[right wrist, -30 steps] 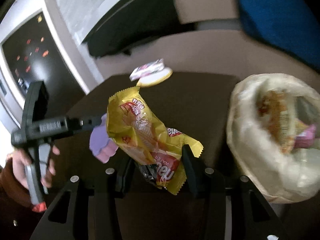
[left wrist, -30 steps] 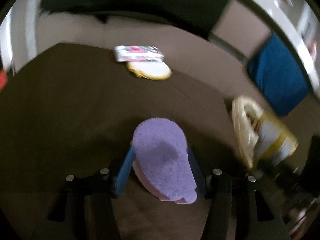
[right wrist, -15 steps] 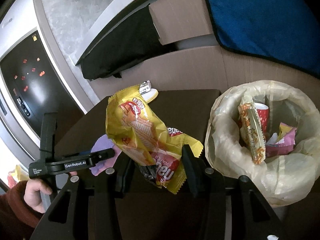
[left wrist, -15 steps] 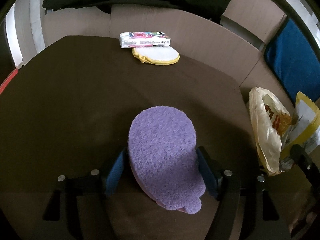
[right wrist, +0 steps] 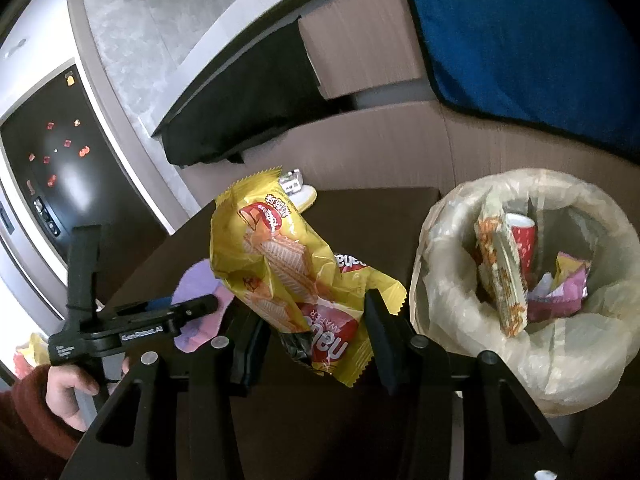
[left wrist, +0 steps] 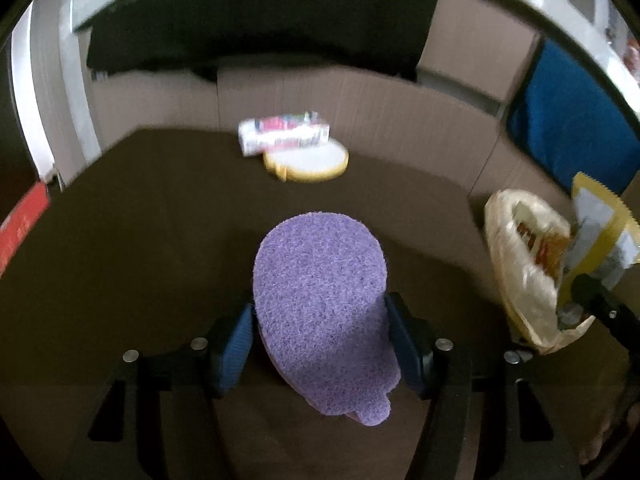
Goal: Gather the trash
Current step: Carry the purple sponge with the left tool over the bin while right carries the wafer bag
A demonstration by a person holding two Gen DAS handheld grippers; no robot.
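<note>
Right wrist view: the right gripper (right wrist: 316,344) is clamped on a yellow wafer wrapper (right wrist: 292,276), held above the dark table (right wrist: 360,208) just beside the lined trash bin (right wrist: 532,376) off the table's right edge. The left gripper (left wrist: 320,336) pinches a purple sponge (left wrist: 324,304) over the table's near edge. A small box (left wrist: 284,136) and a yellow-rimmed pad (left wrist: 308,164) lie at the far edge.
</note>
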